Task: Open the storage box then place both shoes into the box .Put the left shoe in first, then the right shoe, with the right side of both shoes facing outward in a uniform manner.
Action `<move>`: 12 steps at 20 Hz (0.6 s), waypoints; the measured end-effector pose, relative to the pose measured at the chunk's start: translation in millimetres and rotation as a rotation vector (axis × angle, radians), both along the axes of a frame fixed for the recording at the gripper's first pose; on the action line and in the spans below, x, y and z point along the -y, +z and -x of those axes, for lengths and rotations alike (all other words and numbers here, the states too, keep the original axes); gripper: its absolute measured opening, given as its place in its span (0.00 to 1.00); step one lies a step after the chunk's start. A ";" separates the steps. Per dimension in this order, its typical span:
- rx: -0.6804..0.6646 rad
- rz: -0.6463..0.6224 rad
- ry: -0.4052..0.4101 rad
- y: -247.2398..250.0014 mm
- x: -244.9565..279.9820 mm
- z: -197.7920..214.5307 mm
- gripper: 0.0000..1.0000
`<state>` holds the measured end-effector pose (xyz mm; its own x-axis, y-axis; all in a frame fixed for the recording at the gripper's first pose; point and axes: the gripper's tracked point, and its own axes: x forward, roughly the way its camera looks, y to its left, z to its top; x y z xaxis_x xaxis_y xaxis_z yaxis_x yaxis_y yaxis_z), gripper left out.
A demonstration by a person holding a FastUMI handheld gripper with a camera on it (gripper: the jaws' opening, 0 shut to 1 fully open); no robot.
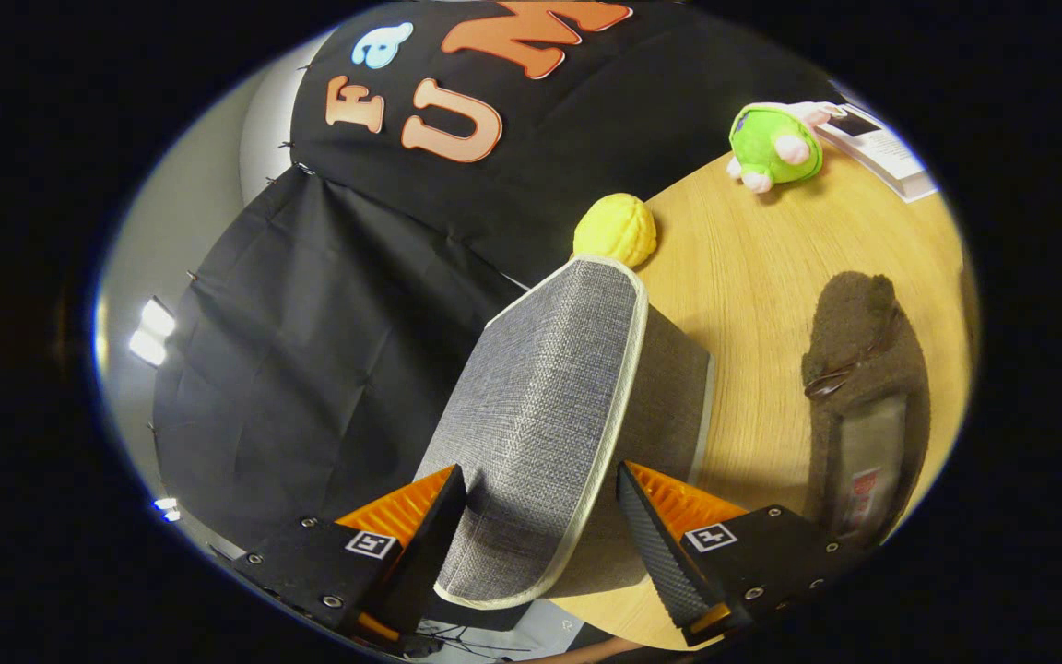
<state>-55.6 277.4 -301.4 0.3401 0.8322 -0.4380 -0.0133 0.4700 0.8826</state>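
Gripper view: fingers point(540, 516) spread either side of the grey box lid point(540, 415), apparently gripping nothing, likely positioned to lift it open.

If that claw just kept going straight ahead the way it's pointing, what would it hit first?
Probably the grey fabric storage box: it already sits between the open claw's fingers and stretches ahead of them. The yellow ball lies beyond the box. Whether the fingers touch the box is unclear.

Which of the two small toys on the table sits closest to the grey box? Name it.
The yellow toy: it sits right behind the grey box that lies between the open gripper fingers. The green plush toy lies farther off, beside a booklet.
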 end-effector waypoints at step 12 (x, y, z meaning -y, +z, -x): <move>0.011 -0.018 -0.120 18.5 25.5 -17.3 0.53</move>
<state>-38.4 251.9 -282.8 0.4425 0.7928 -0.4192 0.0329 0.4527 0.8910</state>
